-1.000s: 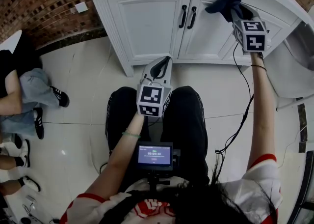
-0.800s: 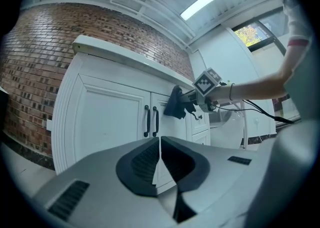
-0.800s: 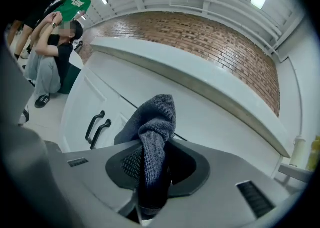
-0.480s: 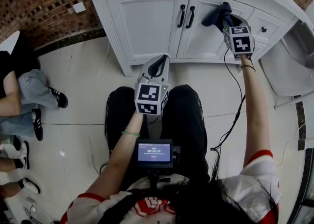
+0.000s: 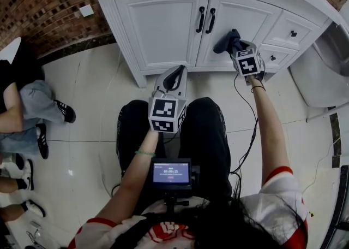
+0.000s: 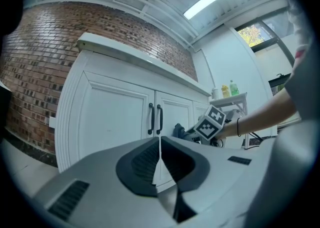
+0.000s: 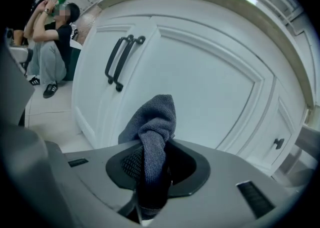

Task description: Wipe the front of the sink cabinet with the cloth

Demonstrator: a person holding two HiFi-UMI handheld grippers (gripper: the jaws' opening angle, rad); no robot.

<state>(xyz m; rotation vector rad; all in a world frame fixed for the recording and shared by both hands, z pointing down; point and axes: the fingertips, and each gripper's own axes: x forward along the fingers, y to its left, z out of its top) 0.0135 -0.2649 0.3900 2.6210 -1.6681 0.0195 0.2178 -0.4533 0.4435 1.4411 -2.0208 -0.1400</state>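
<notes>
A white sink cabinet [image 5: 163, 29] fills the top of the head view. Over the last second the right gripper [image 5: 235, 47] has swept the dark grey cloth [image 5: 224, 40] down the right-hand door [image 5: 240, 16], from its upper corner to its lower panel, so wiping seems well under way. Its jaws clamp the cloth, which appears to touch the door. The left gripper [image 5: 175, 76] hovers above the person's lap, jaws pressed together, holding nothing.

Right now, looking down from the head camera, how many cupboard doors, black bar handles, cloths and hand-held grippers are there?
Cupboard doors: 2
Black bar handles: 2
Cloth: 1
Hand-held grippers: 2
Total: 7
</notes>
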